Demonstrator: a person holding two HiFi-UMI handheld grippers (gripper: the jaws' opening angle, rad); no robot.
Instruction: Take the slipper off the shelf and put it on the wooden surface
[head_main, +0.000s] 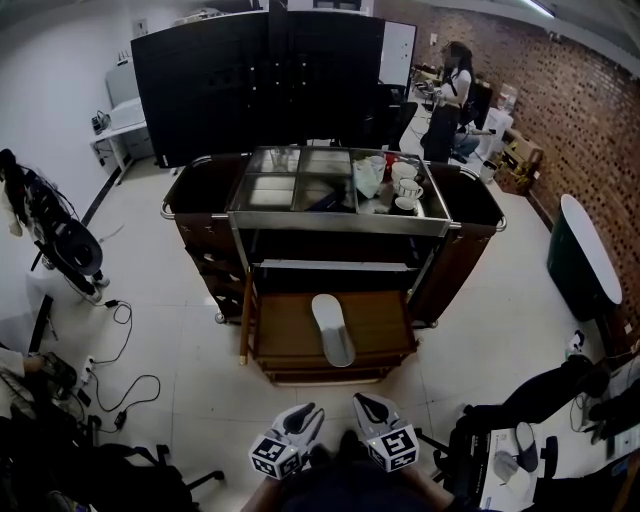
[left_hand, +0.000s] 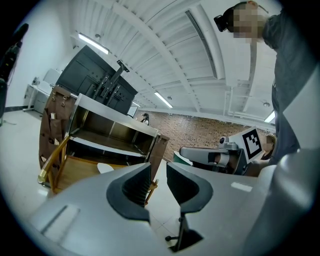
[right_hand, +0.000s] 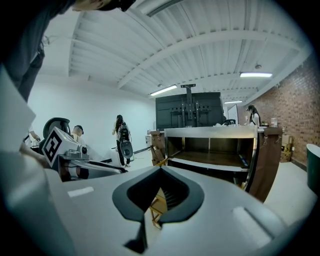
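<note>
Slipper: lies flat and lengthwise on the wooden surface, one end near the front lip; I judge it placed.
Left gripper: held low by my body, jaws spread, nothing between them.
Right gripper: beside it, jaws pressed together, empty.
Risk: if I knock the cart, the slipper could slide off that lip.

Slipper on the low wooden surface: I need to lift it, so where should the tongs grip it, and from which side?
Probably the near end of the slipper, coming from the person's side and from above. It lies flat on the wooden surface, lengthwise away from the person, so tongs can close across its narrow width. The cart's shelf rises behind the far end.
</note>
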